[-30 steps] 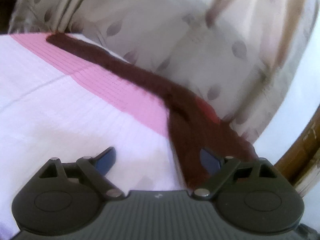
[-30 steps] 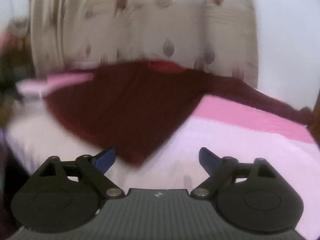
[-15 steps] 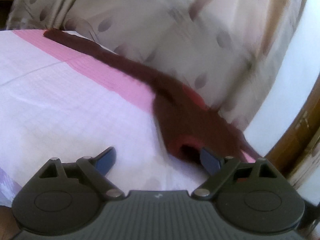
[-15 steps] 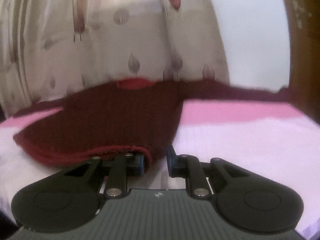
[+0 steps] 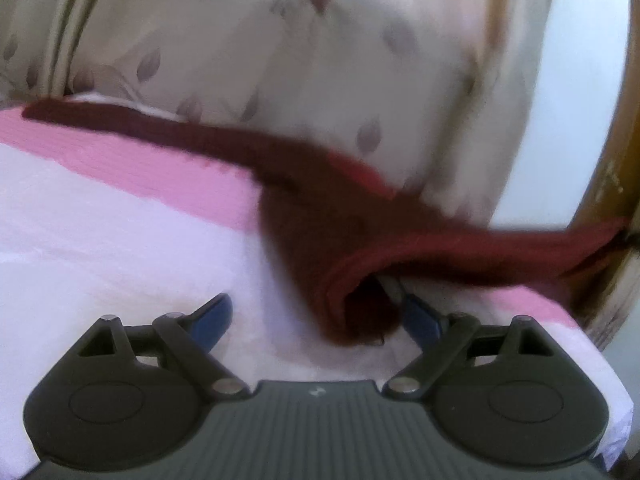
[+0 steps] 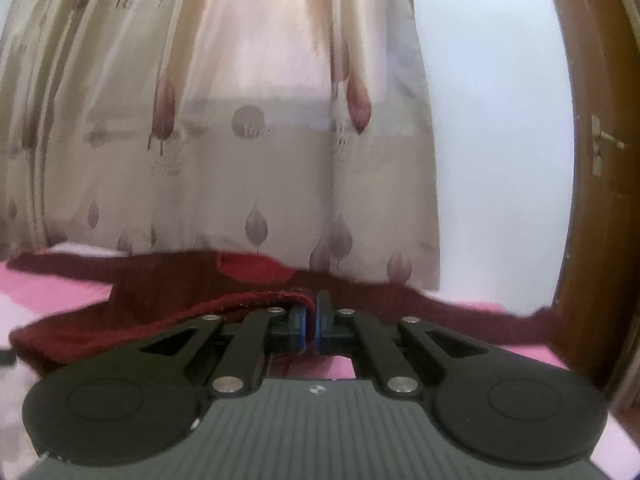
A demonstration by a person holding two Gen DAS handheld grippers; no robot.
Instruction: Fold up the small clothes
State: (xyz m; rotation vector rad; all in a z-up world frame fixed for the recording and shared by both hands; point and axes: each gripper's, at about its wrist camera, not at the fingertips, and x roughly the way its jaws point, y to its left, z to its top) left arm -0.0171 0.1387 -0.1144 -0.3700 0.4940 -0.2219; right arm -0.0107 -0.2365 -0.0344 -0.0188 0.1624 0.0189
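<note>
Maroon garment [image 6: 168, 304] hem pinched by right gripper [image 6: 311, 320]; left gripper [image 5: 316, 316] (blurred) seemingly spread wide.

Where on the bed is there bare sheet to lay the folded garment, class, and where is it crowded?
Free: the pale sheet ahead of the left gripper, bordered by the pink stripe and the maroon garment. Crowded: the far edge by the curtain, where the garment spreads and the right gripper pinches its hem.

A pink-and-white bedsheet [image 5: 120, 240] lies before a leaf-patterned curtain [image 6: 248, 152], beside a brown wooden door [image 6: 600, 200].
</note>
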